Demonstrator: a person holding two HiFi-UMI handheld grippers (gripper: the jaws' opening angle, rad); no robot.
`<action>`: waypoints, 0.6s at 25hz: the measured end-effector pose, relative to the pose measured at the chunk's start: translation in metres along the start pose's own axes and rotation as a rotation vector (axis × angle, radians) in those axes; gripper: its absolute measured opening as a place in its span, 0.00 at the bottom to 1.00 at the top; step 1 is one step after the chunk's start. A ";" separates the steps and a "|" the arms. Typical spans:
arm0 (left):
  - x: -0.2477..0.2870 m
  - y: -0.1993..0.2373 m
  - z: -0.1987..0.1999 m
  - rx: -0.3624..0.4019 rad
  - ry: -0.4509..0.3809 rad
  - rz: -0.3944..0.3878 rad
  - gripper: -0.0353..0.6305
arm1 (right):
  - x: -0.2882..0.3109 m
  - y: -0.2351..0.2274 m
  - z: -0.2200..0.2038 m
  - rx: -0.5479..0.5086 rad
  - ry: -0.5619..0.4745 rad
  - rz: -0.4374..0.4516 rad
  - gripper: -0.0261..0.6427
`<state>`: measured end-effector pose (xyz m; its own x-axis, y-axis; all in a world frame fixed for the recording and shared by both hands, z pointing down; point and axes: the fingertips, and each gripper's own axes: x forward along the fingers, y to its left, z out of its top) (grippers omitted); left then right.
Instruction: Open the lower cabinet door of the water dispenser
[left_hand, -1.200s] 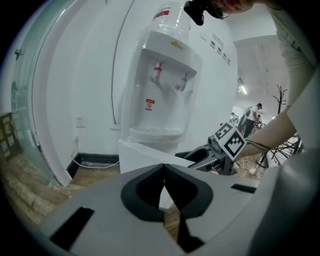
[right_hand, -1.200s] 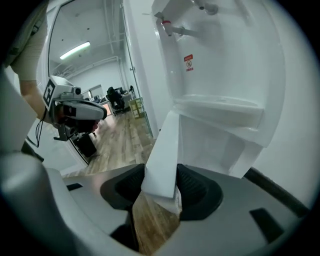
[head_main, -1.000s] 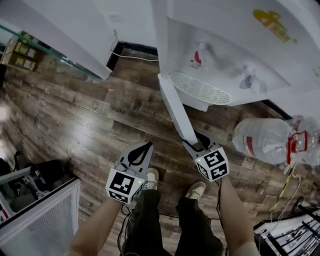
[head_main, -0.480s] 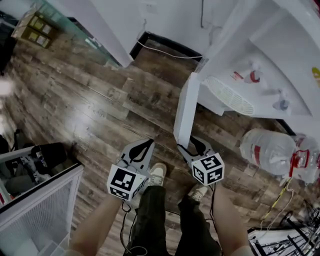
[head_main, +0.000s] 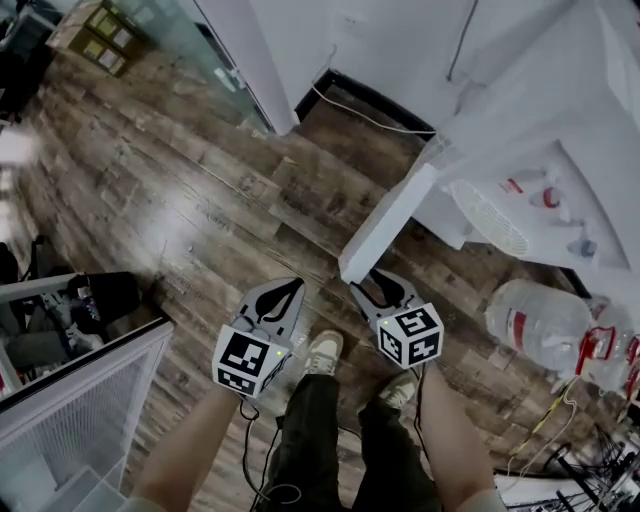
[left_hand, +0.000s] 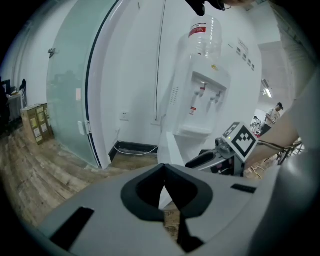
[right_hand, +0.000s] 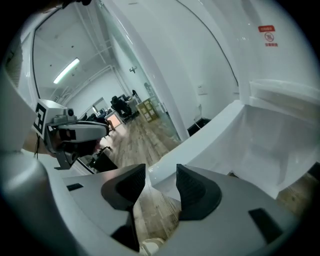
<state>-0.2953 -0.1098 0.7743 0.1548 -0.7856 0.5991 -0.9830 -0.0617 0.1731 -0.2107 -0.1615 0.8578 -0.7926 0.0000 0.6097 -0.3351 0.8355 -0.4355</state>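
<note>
The white water dispenser (head_main: 540, 150) stands at the upper right, and its lower cabinet door (head_main: 390, 225) is swung well out over the wood floor. My right gripper (head_main: 375, 285) is at the door's free corner. In the right gripper view the door (right_hand: 210, 135) has its edge in the gap of the right gripper (right_hand: 161, 182), whose jaws are closing; I see no pad pressing on it. My left gripper (head_main: 280, 292) hangs beside it to the left, clear of the door. In its own view the left gripper (left_hand: 164, 180) is shut on nothing, with the dispenser (left_hand: 202, 100) ahead.
Two big water bottles (head_main: 535, 315) lie on the floor right of the dispenser. A glass partition (head_main: 170, 30) and cardboard boxes (head_main: 95, 40) are at the upper left. A white mesh-fronted unit (head_main: 80, 400) fills the lower left. My shoes (head_main: 325, 350) are just below the grippers.
The door has swung further out from the dispenser. Both grippers have moved along with its free edge, and the head view has turned.
</note>
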 end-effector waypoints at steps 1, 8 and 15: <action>-0.002 0.002 0.001 -0.003 0.000 0.004 0.06 | 0.001 0.005 0.004 -0.003 -0.004 0.012 0.33; -0.020 -0.002 0.029 -0.009 -0.014 0.010 0.06 | -0.026 0.025 0.023 0.029 -0.019 -0.005 0.22; -0.049 -0.027 0.087 -0.001 -0.032 -0.026 0.06 | -0.112 0.026 0.058 0.096 -0.102 -0.108 0.14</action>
<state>-0.2849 -0.1229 0.6724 0.1769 -0.8029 0.5693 -0.9786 -0.0818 0.1888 -0.1603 -0.1722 0.7397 -0.7954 -0.1470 0.5880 -0.4642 0.7716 -0.4350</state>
